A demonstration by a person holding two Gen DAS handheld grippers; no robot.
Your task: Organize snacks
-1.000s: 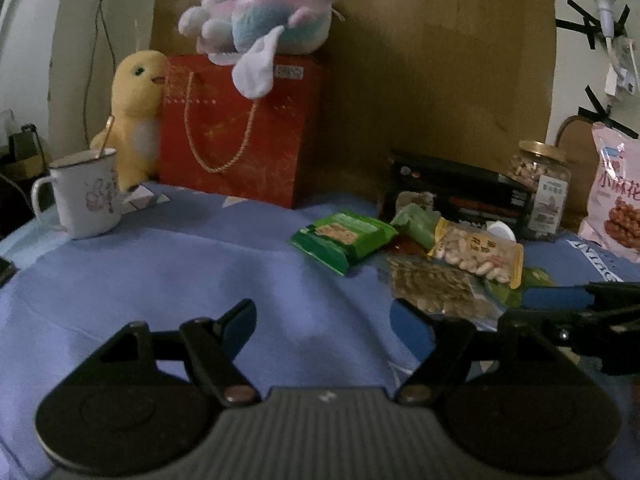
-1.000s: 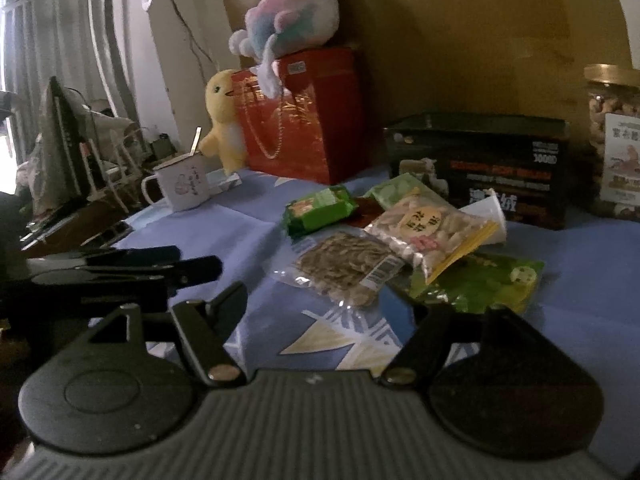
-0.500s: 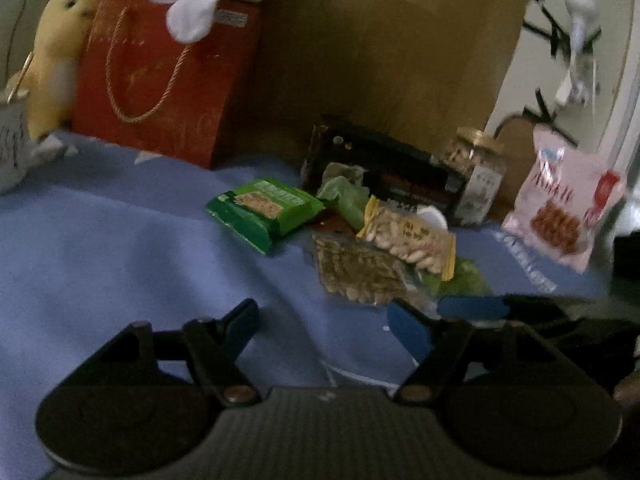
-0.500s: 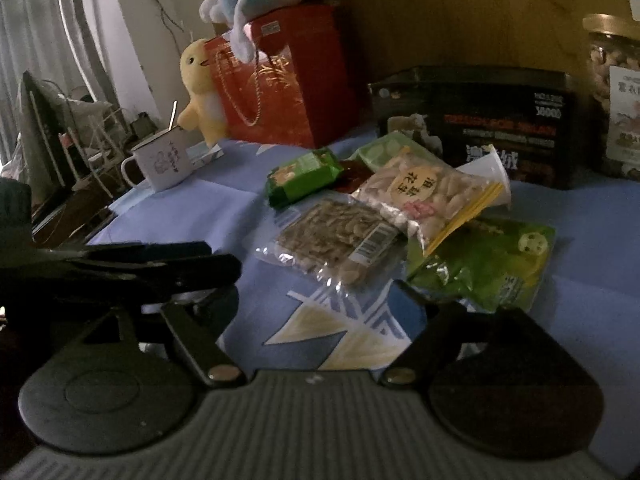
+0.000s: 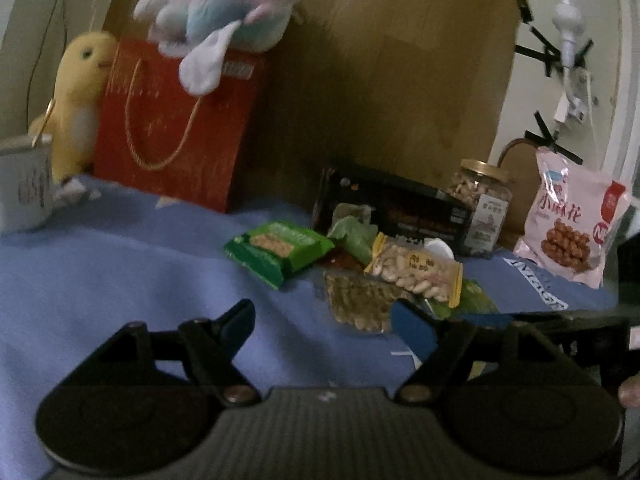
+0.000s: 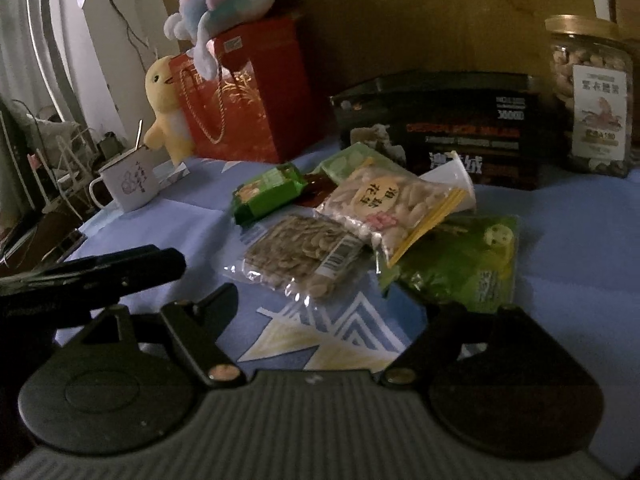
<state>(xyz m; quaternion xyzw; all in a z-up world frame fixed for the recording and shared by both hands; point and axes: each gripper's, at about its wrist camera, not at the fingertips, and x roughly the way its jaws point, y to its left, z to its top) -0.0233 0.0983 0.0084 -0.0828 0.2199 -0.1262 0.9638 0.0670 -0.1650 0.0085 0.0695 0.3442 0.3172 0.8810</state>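
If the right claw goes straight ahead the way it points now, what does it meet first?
Most likely the clear bag of seeds, lying straight ahead of the open right claw on the blue cloth. Depth is hard to judge here.

A red gift bag (image 5: 172,128) stands at the back of the blue cloth (image 5: 100,272). A pastel plush (image 5: 216,12) lies atop the bag; a yellow plush (image 5: 78,100) leans beside it, with a white mug (image 5: 24,188) just in front.

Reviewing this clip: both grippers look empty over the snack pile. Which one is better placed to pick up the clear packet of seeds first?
Probably the right gripper. Its jaws are open and empty, with the seed packet lying just ahead, roughly centred. From the left gripper, also open, the packet sits off toward its right finger.
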